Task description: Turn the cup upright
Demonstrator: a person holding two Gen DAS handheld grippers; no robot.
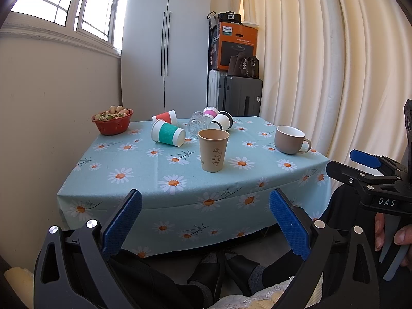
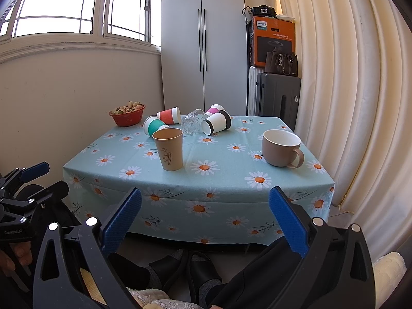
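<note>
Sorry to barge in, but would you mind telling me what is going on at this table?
A seated person holds a pair of tongs in each hand, and neither the left tongs nor the right tongs grip anything; both are open, short of the table. A brown paper cup and a beige mug stand upright. A green-banded cup, a red one, a black-banded one, a pink one and a glass lie tipped over.

Bright window [image 2: 64, 7], white wardrobe [image 2: 203, 41], cream curtain [image 2: 347, 77]

Both grippers — left [image 1: 205, 221] and right [image 2: 205, 221] — hang side by side, jaws spread wide, gripping nothing.
</note>
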